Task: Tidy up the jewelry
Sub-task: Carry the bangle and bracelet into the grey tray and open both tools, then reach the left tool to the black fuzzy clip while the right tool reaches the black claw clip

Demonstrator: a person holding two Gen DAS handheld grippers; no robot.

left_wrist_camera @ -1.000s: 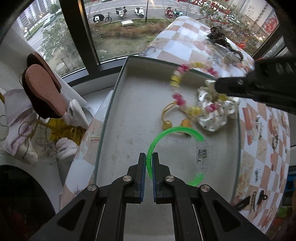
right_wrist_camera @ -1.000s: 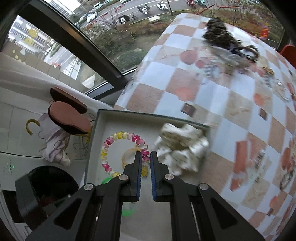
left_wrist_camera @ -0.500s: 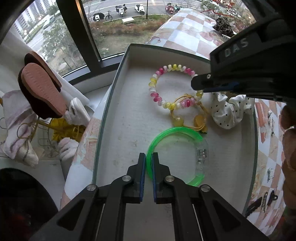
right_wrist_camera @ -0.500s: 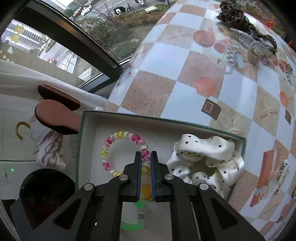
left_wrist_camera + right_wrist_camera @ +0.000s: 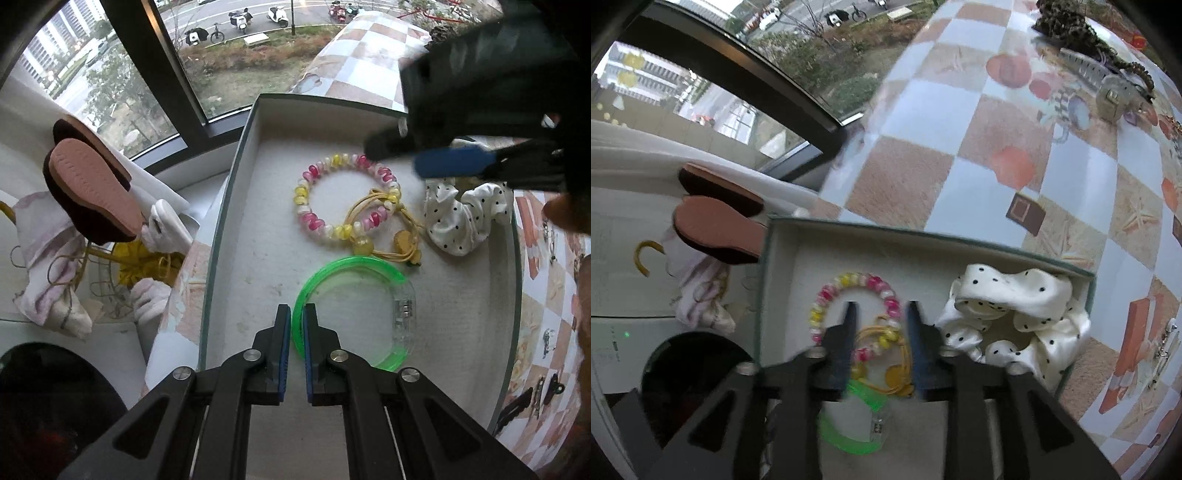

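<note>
- Left gripper (image 5: 294, 319) is pinched tight on the rim of the green bangle (image 5: 354, 310), which lies flat on the floor of the box (image 5: 236, 206). My guess is it's just pinning or placing the bangle there so it ends up with the other pieces.
- Right gripper (image 5: 881, 314) is spread wide with nothing between the fingers. It hangs over the beaded bracelet (image 5: 857, 314), with one fingertip inside the bead ring and the other near the yellow cord tie (image 5: 886, 350).
- Ahead of the left claw and a bit to its right: the beaded bracelet (image 5: 345, 197), with the yellow cord tie (image 5: 388, 225) tangled across its near side and touching the top of the bangle. So anything lifted out of that spot could drag its neighbour along.
- Just right of the right claw is the white polka-dot scrunchie (image 5: 1015, 314), bunched against the box's right wall, very close to that finger.
- Far ahead of the right claw, on the checkered tablecloth (image 5: 960, 129), there's a watch (image 5: 1108, 94) and a dark leopard-print piece (image 5: 1067, 26), well apart from the box. Probably still waiting to be sorted.
- More small clips sit on the cloth off to the right, too small to make out.
</note>
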